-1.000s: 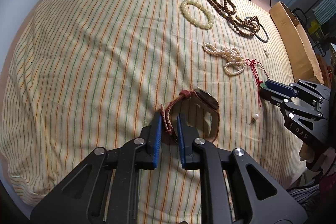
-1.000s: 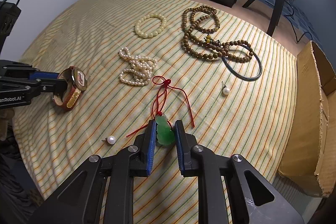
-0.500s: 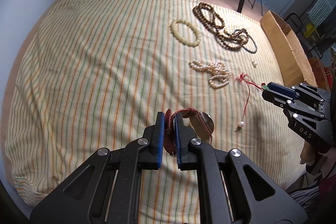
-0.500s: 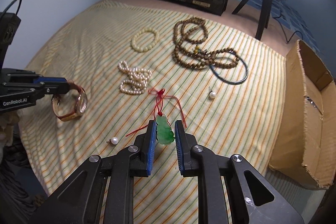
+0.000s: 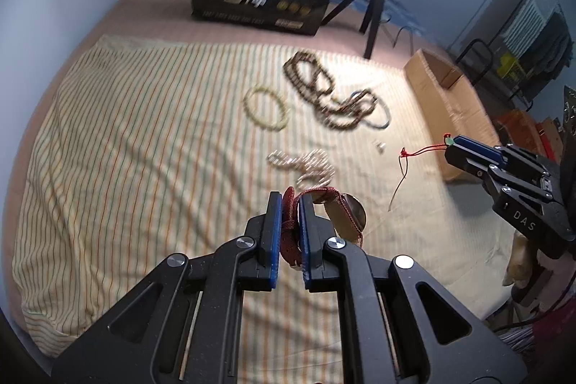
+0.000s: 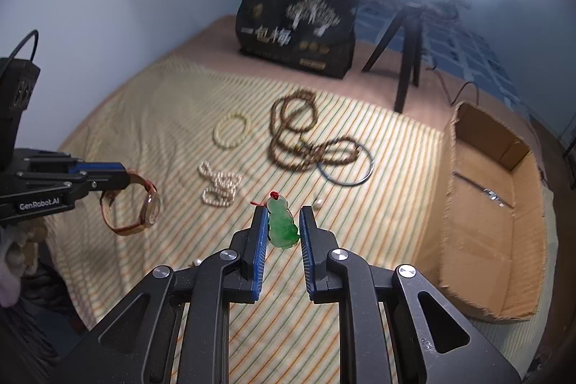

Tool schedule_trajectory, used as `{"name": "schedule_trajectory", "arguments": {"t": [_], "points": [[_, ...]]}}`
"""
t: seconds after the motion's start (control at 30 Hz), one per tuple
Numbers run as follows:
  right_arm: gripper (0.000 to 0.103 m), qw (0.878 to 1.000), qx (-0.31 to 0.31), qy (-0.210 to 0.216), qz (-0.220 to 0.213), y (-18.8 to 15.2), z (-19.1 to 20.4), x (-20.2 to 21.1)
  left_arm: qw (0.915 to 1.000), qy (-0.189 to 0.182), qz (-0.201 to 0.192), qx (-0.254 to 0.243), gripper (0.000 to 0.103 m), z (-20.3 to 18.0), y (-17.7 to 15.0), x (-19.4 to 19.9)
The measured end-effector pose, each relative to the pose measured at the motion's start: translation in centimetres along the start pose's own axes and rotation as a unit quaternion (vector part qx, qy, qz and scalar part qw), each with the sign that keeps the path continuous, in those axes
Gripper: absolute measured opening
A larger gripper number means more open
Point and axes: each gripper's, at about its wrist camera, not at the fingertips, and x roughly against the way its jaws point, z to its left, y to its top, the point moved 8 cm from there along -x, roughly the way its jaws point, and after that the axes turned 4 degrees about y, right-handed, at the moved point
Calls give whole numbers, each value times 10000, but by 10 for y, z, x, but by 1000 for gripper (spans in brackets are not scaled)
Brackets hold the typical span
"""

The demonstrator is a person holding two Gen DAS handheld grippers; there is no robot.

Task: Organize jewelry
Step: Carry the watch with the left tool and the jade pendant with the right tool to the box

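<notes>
My left gripper [image 5: 288,204] is shut on the red-brown strap of a wristwatch [image 5: 351,216] and holds it above the striped cloth [image 5: 144,150]; the watch also shows hanging from it in the right wrist view [image 6: 149,207]. My right gripper [image 6: 282,216] is shut on a green jade pendant [image 6: 282,225], lifted off the cloth; its red cord [image 5: 405,164] dangles below the gripper in the left wrist view. A pearl strand [image 6: 219,186], a pale bead bracelet [image 6: 230,130], a brown bead necklace [image 6: 298,139] and a dark bangle [image 6: 347,164] lie on the cloth.
An open cardboard box [image 6: 493,204] stands at the cloth's right edge. A black printed box [image 6: 295,31] and a ring light on a tripod [image 6: 410,56] stand at the back. Loose pearl earrings lie on the cloth [image 6: 318,203].
Both grippers have risen and pulled back from the cloth. The watch and the jade pendant have lifted off the cloth with them, the red cord trailing.
</notes>
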Motion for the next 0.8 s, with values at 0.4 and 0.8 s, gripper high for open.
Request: {"name": "schedule_trajectory", "arguments": {"t": [0.4,0.8], "points": [[16,9959,-416,-344,-723,31,-52,61,9973,-558,-484,-62,7,-63,46,30],[16,9866,-1010,-938,-875,21,-132,87,9932,-1049,-478,-148,7,-143,78,12]]}}
